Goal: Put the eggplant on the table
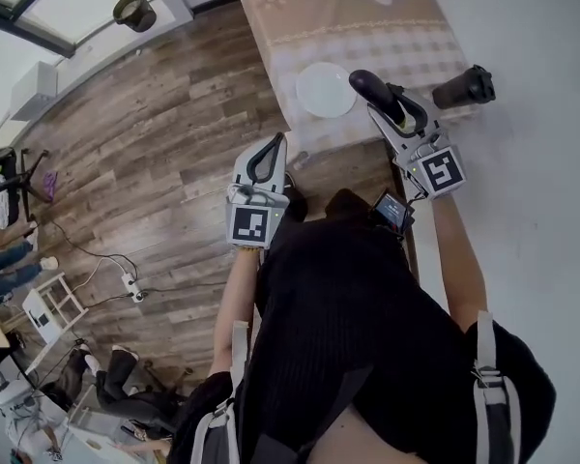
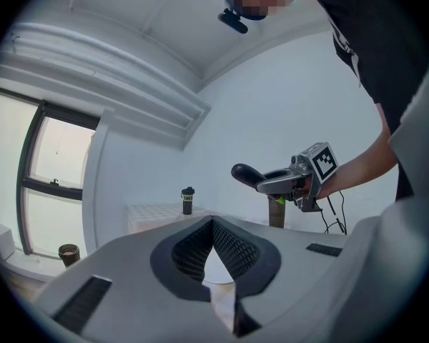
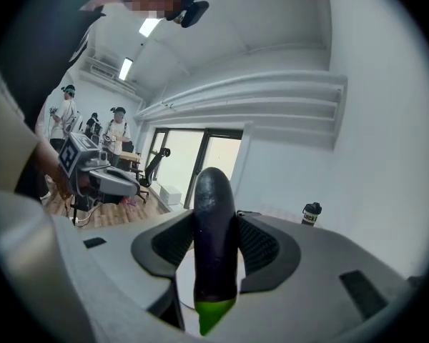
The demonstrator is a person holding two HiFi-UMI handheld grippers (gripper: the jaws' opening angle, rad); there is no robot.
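Note:
A dark purple eggplant [image 3: 214,234] with a green stem end stands between the jaws of my right gripper [image 3: 215,224], which is shut on it. In the head view the eggplant [image 1: 371,86] pokes out of the right gripper [image 1: 394,107] over the near edge of the cloth-covered table [image 1: 367,27], next to a white plate [image 1: 326,89]. My left gripper [image 1: 270,151] hovers over the wooden floor just left of the table, shut with nothing in it. In the left gripper view the jaws of my left gripper [image 2: 213,225] meet at the tips, and the right gripper [image 2: 282,183] shows beyond them with the eggplant [image 2: 246,174].
A black bottle [image 1: 463,87] stands at the table's right edge by the white wall, and is also seen as a bottle [image 3: 311,214] in the right gripper view. A small dark pot [image 1: 134,11] sits by the window. People, chairs and cables [image 1: 126,283] are at the left.

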